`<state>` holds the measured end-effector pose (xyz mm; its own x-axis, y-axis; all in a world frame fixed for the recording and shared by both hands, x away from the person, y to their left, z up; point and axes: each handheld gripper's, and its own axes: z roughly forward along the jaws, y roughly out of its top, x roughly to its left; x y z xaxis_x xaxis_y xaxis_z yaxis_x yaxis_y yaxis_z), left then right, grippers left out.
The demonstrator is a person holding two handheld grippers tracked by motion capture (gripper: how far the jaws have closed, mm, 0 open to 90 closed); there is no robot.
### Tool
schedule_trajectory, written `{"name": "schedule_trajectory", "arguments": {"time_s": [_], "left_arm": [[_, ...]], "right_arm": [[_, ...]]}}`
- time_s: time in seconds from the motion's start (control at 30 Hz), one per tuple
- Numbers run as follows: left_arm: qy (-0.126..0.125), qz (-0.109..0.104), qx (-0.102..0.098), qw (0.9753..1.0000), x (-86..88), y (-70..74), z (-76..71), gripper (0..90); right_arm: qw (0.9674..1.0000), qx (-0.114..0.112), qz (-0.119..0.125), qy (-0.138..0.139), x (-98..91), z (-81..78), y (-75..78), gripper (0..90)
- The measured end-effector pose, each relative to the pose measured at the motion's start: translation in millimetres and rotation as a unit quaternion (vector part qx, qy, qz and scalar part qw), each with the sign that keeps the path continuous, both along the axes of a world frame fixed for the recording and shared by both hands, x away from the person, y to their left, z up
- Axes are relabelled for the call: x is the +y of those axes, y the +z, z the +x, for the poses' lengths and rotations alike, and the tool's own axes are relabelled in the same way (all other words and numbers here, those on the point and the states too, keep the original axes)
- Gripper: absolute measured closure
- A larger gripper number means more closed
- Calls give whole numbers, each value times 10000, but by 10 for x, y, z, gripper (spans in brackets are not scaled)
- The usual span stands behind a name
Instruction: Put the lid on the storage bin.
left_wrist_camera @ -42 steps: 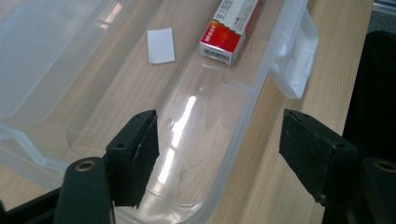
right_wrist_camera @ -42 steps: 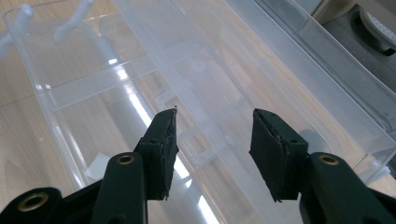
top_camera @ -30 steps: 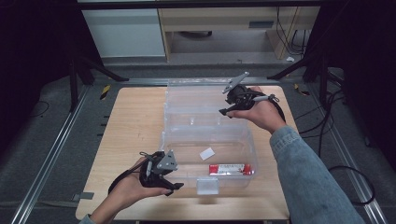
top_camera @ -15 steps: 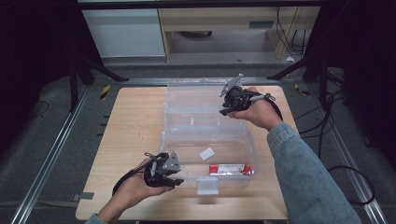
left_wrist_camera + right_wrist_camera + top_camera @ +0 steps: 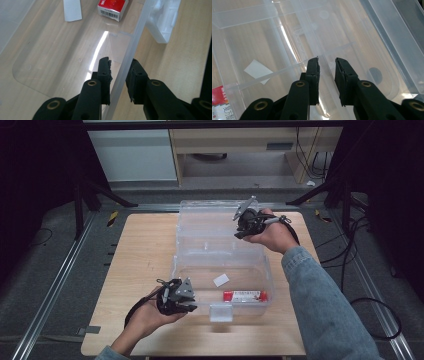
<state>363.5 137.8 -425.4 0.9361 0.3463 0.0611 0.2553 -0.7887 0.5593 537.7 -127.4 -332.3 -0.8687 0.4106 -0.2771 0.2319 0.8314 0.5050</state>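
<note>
The wooden table lies under both my hands, and on it stands the clear plastic box, open, between my two grippers. My left gripper is at the near left corner of the box; its jaws have just been closing and now they stand on both sides of the thin box wall, one inside and one outside. The pads look almost touching the wall, but I cannot tell if they really press it. My right gripper is at the far right side of the box; its jaws have also just been closing, and a clear plastic edge runs between them with small gaps on both sides. Ahead of my left gripper, inside the box, lies a red and white packet, and just left of it a small white paper. Outside the wall, ahead to the right, is the white latch.
</note>
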Motion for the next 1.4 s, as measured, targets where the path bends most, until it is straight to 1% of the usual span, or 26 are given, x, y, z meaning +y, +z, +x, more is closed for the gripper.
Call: {"name": "schedule_trajectory", "arguments": {"time_s": [0.03, 0.17, 0.23, 0.3, 0.33, 0.37, 0.43, 0.5, 0.6, 0.67, 0.73, 0.77, 0.83, 0.9, 1.07, 1.2, 1.27, 1.3, 1.37, 1.4], "left_arm": [[29, -54, 47, 10000, 7, 0, 55, 737], [69, -134, 65, 9999, 11, -5, 126, 735], [44, -152, 51, 9999, 11, -1, 132, 736], [77, -149, 18, 9999, 8, 0, 127, 738], [77, -149, 18, 9999, 8, 0, 127, 737], [29, -101, -58, 9999, 8, 6, 119, 737], [19, -80, -81, 9999, 7, 5, 113, 740], [27, -84, -87, 9999, 7, 3, 110, 739], [50, -75, -85, 9999, 16, 1, 104, 738], [22, -82, -91, 9999, 20, -3, 103, 737], [43, -89, -110, 9999, 24, -3, 100, 735], [73, -129, -116, 9998, 20, -8, 94, 735], [76, -67, -145, 9998, 14, 1, 87, 734], [76, -55, -140, 9999, 12, 4, 87, 734], [82, -72, -131, 9999, 14, 3, 87, 733], [96, -70, -131, 9998, 15, 5, 88, 731], [95, -54, -134, 9999, 13, 7, 86, 731], [90, -53, -140, 9998, 11, 7, 84, 731], [91, -61, -152, 9998, 11, 4, 80, 730], [91, -61, -152, 9998, 11, 4, 80, 730]], "right_arm": [[10000, 13, -13, -12, 7, 42, 4, 744], [10000, 61, -29, -51, 25, 119, 12, 759], [9998, 161, -11, -80, 37, 140, 20, 769], [9998, 218, -18, -40, 43, 149, 29, 783], [9997, 231, -22, -20, 45, 147, 36, 792], [9997, 251, -32, 6, 47, 142, 47, 800], [9995, 295, -58, 33, 54, 127, 70, 814], [9995, 291, -86, 63, 58, 119, 81, 820], [9994, 340, -66, 93, 68, 77, 114, 835], [9994, 334, -58, 112, 69, 67, 122, 835], [9995, 305, -83, 89, 75, 35, 132, 838], [9995, 269, -99, 95, 76, 19, 135, 839], [9996, 256, -30, 115, 65, -21, 154, 843], [9996, 244, 9, 141, 58, -48, 169, 847], [9995, 202, 92, 230, 44, -117, 204, 852], [9992, 136, 245, 293, 17, -235, 242, 856], [9991, 116, 240, 324, 11, -257, 252, 857], [9989, 90, 298, 355, 5, -313, 264, 859], [9987, 47, 337, 388, -3, -376, 277, 862], [9987, 47, 337, 388, -3, -376, 277, 862]]}}
